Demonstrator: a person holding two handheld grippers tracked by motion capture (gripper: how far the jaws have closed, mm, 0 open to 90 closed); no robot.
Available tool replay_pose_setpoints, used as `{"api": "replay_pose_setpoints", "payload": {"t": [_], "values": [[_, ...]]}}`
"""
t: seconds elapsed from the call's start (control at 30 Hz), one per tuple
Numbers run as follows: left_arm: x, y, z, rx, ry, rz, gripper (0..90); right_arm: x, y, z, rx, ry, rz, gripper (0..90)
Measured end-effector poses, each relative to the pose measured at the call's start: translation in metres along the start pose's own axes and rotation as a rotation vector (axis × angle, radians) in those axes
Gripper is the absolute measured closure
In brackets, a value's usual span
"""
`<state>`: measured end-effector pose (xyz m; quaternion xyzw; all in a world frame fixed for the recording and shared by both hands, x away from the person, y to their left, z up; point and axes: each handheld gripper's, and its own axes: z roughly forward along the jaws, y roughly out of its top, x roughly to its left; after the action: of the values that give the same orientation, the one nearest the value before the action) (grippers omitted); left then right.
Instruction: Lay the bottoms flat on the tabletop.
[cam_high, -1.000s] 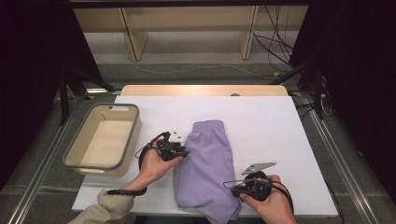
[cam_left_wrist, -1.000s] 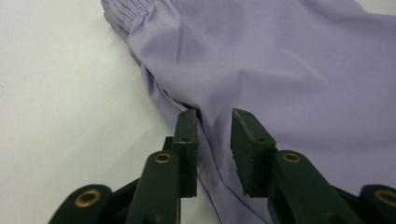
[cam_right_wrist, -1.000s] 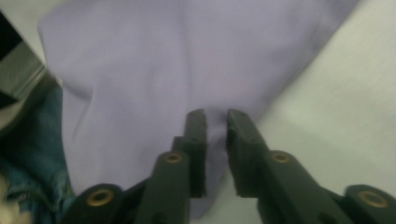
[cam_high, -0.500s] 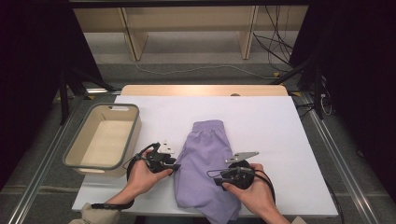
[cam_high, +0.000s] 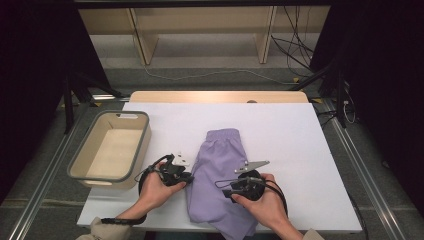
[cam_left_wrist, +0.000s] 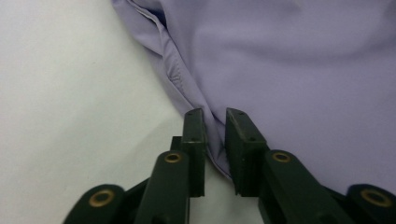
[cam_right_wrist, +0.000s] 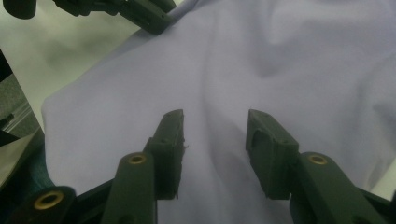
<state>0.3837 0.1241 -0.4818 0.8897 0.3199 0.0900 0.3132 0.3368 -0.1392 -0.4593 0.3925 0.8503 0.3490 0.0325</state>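
A white table (cam_high: 300, 150) carries a beige bin (cam_high: 111, 150) at its left and purple shorts (cam_high: 220, 170) near the front edge. The left gripper (cam_left_wrist: 215, 128), jaws just closing, pinches the shorts' edge; the right gripper (cam_right_wrist: 215, 135), jaws just opening, stands spread over the cloth

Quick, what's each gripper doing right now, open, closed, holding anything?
Left gripper: closing on the edge of the purple shorts.
Right gripper: open above the shorts, holding nothing.
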Motion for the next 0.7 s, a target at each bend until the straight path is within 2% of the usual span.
{"api": "replay_pose_setpoints", "payload": {"t": [0.2, 0.3, 0.4, 0.47, 0.63, 0.7], "values": [[-0.004, 0.001, 0.001, -0.001, 0.003, 0.007, 88.0, 0.003, 0.005, 0.004, 0.0, 0.007, -0.012, 57.8], [-0.004, 0.001, 0.0, -0.014, -0.01, -0.013, 89.1, 0.006, 0.008, 0.007, -0.003, 0.007, -0.01, 58.0], [-0.004, 0.003, -0.004, -0.068, -0.043, -0.046, 89.3, 0.009, 0.013, 0.011, -0.013, 0.013, -0.02, 58.0], [-0.006, 0.006, -0.008, -0.102, -0.05, -0.053, 89.3, 0.01, 0.014, 0.013, -0.014, 0.017, -0.021, 58.0], [-0.008, 0.009, -0.014, -0.171, -0.086, -0.054, 89.3, 0.019, 0.021, 0.022, -0.019, 0.036, -0.039, 57.5], [-0.009, 0.009, -0.015, -0.174, -0.092, -0.044, 89.3, 0.02, 0.023, 0.024, -0.022, 0.036, -0.039, 57.4]]}}
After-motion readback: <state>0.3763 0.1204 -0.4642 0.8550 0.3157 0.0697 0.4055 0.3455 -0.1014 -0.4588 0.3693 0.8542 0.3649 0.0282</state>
